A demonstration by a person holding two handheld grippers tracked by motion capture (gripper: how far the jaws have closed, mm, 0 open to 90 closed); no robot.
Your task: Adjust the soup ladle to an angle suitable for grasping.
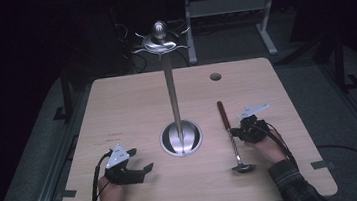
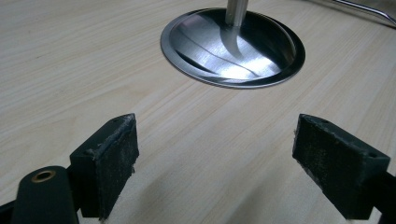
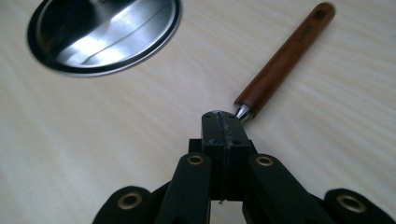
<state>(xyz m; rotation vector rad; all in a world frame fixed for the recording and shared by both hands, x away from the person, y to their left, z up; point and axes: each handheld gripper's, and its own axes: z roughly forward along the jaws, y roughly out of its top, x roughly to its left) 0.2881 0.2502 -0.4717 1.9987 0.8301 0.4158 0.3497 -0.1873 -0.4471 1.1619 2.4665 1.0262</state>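
Dim room, pale wood tabletop (image 1: 132, 105). Tall steel stand (image 1: 172, 96) at centre. Ladle (image 1: 231, 137) flat beside it, right tongs (image 3: 223, 122) clamped on shaft near wooden handle. Left tongs (image 2: 215, 163) wide apart, holding nothing. Risk: thin shaft twists, ladle slips.

A pale wood tabletop (image 1: 132, 105) with a round cable hole (image 1: 215, 76) stands on grey floor (image 1: 317, 96); a white-framed table (image 1: 229, 7) sits behind in the dim room.

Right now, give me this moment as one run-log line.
left hand-held gripper: open, holds nothing, above table | right hand-held gripper: shut on ladle shaft below wooden handle | ladle lies flat, right of stand
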